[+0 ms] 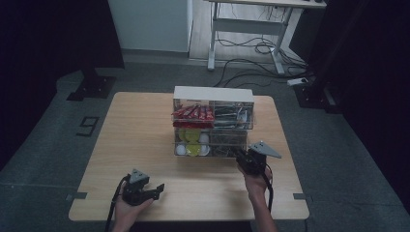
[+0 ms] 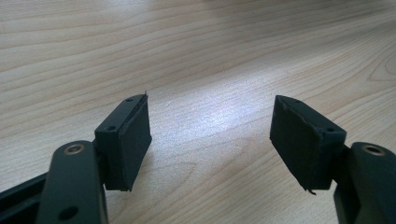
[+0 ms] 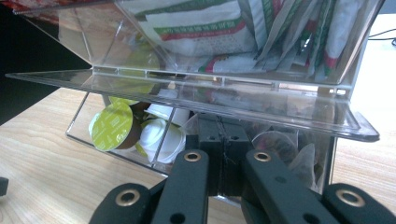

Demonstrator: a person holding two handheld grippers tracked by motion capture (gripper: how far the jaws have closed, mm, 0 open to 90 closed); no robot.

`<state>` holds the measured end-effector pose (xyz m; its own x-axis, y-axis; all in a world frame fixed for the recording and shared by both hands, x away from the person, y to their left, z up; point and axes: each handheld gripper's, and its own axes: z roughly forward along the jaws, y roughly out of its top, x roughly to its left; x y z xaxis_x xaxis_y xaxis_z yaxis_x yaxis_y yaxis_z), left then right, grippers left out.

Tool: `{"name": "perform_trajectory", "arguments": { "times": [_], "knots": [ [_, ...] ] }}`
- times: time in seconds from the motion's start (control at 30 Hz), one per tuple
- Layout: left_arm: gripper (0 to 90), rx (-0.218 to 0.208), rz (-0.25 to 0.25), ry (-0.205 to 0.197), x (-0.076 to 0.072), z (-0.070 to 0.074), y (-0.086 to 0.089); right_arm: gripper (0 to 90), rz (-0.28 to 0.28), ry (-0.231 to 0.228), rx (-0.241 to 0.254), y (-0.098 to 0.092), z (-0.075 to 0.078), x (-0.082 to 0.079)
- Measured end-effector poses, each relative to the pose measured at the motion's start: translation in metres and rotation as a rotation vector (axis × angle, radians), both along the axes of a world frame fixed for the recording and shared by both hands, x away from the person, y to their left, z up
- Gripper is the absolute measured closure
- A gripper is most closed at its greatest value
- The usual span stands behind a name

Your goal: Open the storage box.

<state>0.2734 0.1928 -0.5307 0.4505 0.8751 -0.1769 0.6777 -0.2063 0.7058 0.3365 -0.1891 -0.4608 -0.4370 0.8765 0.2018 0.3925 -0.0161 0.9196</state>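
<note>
Flap of clear plastic, hinged along the front of the organizer, is the thing being worked: it stands out level above the lower right compartment, where pale sachets lie behind the wall. The right tongs sit at the foot of that compartment, just under the flap, pressed fully together with nothing visibly caught between them. Judging by this, the step is lifting the flap to open the compartment, and it would go best if the closed tips push up under the flap's front edge in a slow arc about the hinge, without shoving the organizer backward. Left of that compartment lie green and white capsules; above it, striped packets. The organizer stands at the middle of the tabletop. Well to its near left, the left tongs rest spread wide and empty over bare wood.
</note>
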Motion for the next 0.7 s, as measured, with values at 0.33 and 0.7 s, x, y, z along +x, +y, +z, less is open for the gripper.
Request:
{"name": "perform_trajectory", "arguments": {
  "times": [0.33,0.7],
  "knots": [
    [29.1,0.002,0.002,0.001,0.0,0.0,-0.001,88.7,-0.005,-0.004,0.012,0.0,0.008,0.006],
    [29.1,0.001,0.0,0.002,0.0,-0.001,-0.001,88.8,-0.018,-0.025,0.022,-0.001,0.021,0.012]
  ]
}}
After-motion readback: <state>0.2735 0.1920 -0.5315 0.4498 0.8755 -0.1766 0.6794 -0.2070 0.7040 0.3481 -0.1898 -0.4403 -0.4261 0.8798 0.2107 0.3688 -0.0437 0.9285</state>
